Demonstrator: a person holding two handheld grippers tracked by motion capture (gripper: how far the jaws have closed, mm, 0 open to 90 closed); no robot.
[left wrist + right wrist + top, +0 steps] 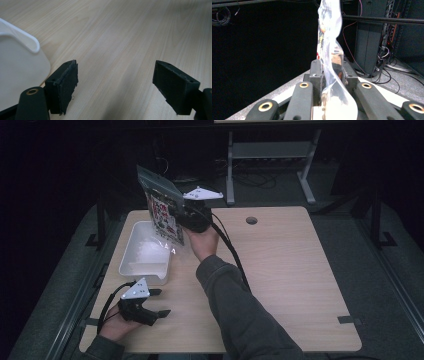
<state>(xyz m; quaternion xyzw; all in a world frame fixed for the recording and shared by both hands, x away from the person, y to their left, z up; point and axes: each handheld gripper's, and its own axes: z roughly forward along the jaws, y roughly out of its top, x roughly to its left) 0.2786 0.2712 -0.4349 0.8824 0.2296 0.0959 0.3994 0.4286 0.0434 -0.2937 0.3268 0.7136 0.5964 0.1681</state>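
Bare tabletop [285,270] right of the sleeve [235,305], white tray [145,255] blocking the left side, snack bag [162,210] above it.

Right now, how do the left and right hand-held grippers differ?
The left hand-held gripper is open with nothing between its jaws; the right hand-held gripper is shut on a printed snack bag. The left sits low at the table's near edge beside the white tray; the right is raised above the tray. Both carry grey three-cornered plates and trailing cables.
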